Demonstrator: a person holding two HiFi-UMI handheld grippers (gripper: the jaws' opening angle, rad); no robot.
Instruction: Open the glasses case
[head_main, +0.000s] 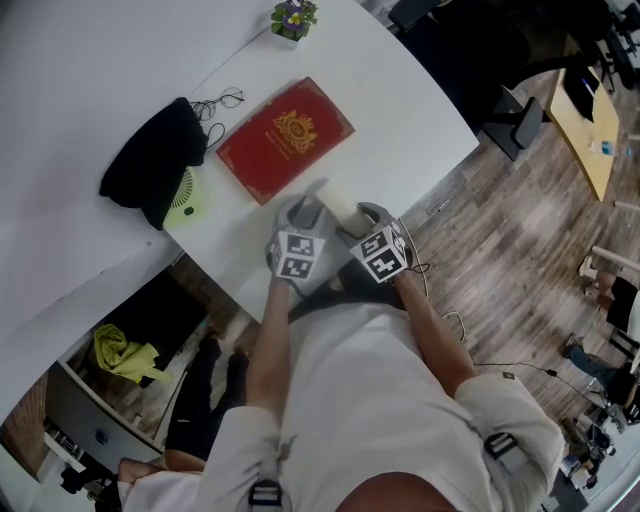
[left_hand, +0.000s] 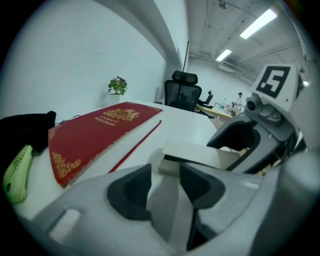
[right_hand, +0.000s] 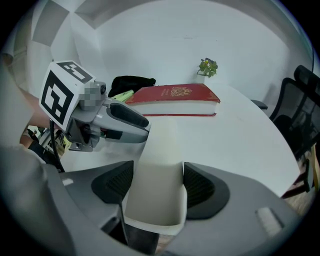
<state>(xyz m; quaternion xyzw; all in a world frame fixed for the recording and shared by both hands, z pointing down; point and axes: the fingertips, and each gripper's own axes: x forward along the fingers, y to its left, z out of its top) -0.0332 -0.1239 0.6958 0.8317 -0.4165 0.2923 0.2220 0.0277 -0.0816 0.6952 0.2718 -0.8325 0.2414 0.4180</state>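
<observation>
The cream glasses case (right_hand: 159, 165) lies near the front edge of the white table (head_main: 400, 110). My right gripper (right_hand: 157, 172) is shut on its near end, a pad on each long side. In the left gripper view the case (left_hand: 200, 156) runs from the right gripper (left_hand: 260, 130) toward my left gripper (left_hand: 162, 172), whose jaws stand open with a gap between the pads. Its lid sits slightly lifted, with a dark slit under it. The left gripper's finger (right_hand: 125, 116) rests against the case's far left side. In the head view both grippers (head_main: 300, 250) (head_main: 380, 250) sit side by side at the table edge.
A red book (head_main: 285, 138) lies just beyond the case. Left of it are a black cloth (head_main: 155, 160) and a small green fan (head_main: 185, 202). A potted plant (head_main: 293, 18) stands at the far edge. A black office chair (left_hand: 182, 90) stands past the table.
</observation>
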